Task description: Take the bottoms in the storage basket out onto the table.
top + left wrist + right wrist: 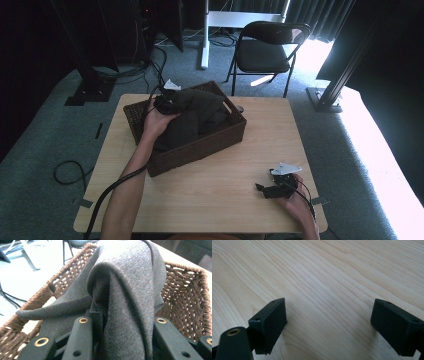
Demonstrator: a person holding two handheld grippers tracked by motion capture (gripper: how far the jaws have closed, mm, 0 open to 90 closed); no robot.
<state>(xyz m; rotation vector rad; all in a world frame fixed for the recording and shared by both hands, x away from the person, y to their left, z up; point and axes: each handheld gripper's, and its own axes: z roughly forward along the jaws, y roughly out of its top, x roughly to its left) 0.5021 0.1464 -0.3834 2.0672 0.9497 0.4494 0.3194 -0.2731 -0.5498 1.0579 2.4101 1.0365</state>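
Dark cloth apparently pinched between left gripper fingers, over basket.

Black grippers w/ brass-ringed screw holes, grey triangular top plate, black cable.

Light wooden table front and centre, its pale grain running bare across the near half. Behind it, a black folding chair stands on the grey carpet, near the table's far edge. A white desk leg rises just left of that chair, black cables tangled at its foot. Far right, a black metal stand catches bright daylight, dark curtains hanging behind
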